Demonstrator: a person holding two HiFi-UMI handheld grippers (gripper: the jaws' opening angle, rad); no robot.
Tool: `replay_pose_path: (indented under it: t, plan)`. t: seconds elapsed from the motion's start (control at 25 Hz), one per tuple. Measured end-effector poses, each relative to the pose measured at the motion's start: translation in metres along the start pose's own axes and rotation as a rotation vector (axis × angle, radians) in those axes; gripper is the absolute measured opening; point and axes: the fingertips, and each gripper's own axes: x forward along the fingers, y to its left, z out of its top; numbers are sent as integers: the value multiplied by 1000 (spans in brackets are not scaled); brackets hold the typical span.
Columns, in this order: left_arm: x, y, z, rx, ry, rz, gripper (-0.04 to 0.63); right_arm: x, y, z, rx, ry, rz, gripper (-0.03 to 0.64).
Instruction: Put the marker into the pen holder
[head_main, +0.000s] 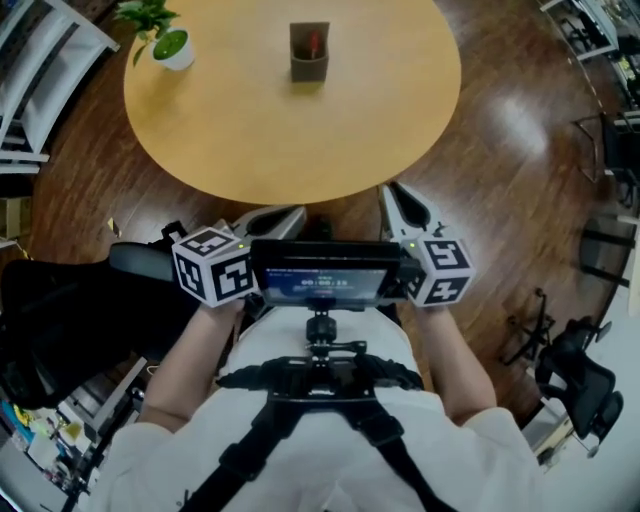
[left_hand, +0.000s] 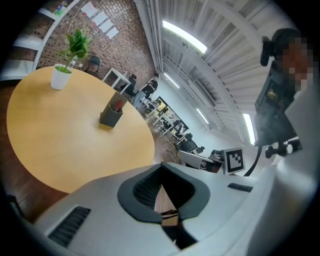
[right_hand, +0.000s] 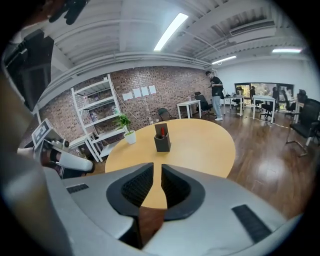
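Observation:
The dark grey pen holder (head_main: 309, 55) stands on the far part of the round wooden table (head_main: 250, 130), with a red marker (head_main: 314, 42) upright inside it. It also shows in the left gripper view as the pen holder (left_hand: 111, 114) and in the right gripper view as the pen holder (right_hand: 162, 139). Both grippers hang close to my body, short of the table's near edge. My left gripper (head_main: 270, 218) has its jaws together, and the left gripper (left_hand: 161, 170) holds nothing. My right gripper (head_main: 405, 205) keeps a narrow slit between its jaws, and the right gripper (right_hand: 161, 167) is empty.
A small potted plant (head_main: 165, 40) sits at the table's far left. White shelving (right_hand: 97, 115) stands beyond the table. A black bag (head_main: 60, 320) lies on the floor at my left and an office chair (head_main: 580, 370) at my right. A person (right_hand: 216, 95) stands far off.

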Motion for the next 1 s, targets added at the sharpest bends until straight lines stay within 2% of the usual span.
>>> replay_pose_path:
  t: [0.16, 0.48, 0.64, 0.76, 1.0]
  plan:
    - [1, -3, -14, 24, 18, -10, -6, -12, 6, -13, 8, -16, -7, 34]
    - [-24, -31, -39, 63, -55, 20, -6, -51, 21, -30, -27, -70, 28, 21]
    - [-31, -54, -86, 41, -72, 42, -6, -94, 29, -75, -19, -51, 54, 18]
    - [-21, -75, -113, 65, -97, 33, -6, -120, 20, -102, -39, -77, 65, 17]
    - [-26, -133, -201, 67, -73, 35, -6, -192, 22, -165, -26, -66, 83, 4]
